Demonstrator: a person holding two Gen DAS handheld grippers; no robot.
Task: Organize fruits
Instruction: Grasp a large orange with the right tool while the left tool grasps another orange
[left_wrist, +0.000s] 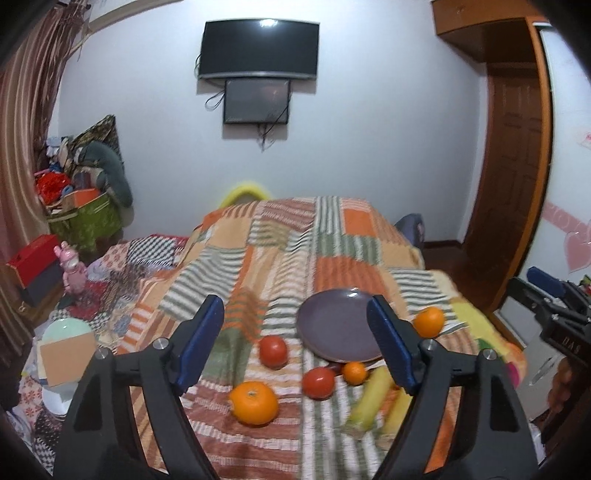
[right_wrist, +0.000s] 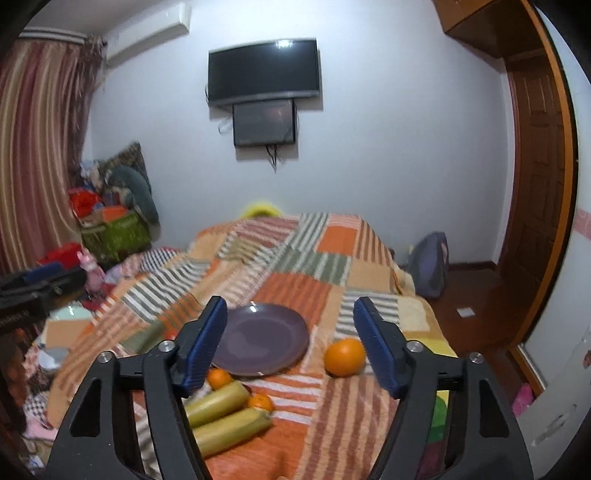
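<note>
An empty purple plate (left_wrist: 338, 326) (right_wrist: 264, 338) lies on the striped blanket. In the left wrist view two red tomatoes (left_wrist: 273, 350) (left_wrist: 318, 382), a large orange (left_wrist: 254, 402), a small orange (left_wrist: 354, 373), another orange (left_wrist: 428, 321) right of the plate and two bananas (left_wrist: 371, 397) lie around it. The right wrist view shows the bananas (right_wrist: 225, 413), two small oranges (right_wrist: 218, 377) (right_wrist: 261, 401) and the larger orange (right_wrist: 344, 356). My left gripper (left_wrist: 295, 339) is open and empty above the fruit. My right gripper (right_wrist: 290, 343) is open and empty.
The blanket (left_wrist: 295, 243) covers a bed that drops off at the right to a wooden floor (right_wrist: 476, 306). Bowls and a card (left_wrist: 66, 347) sit at the left edge. Clutter and a green box (left_wrist: 88, 218) stand far left. A bag (right_wrist: 430, 262) leans by the wall.
</note>
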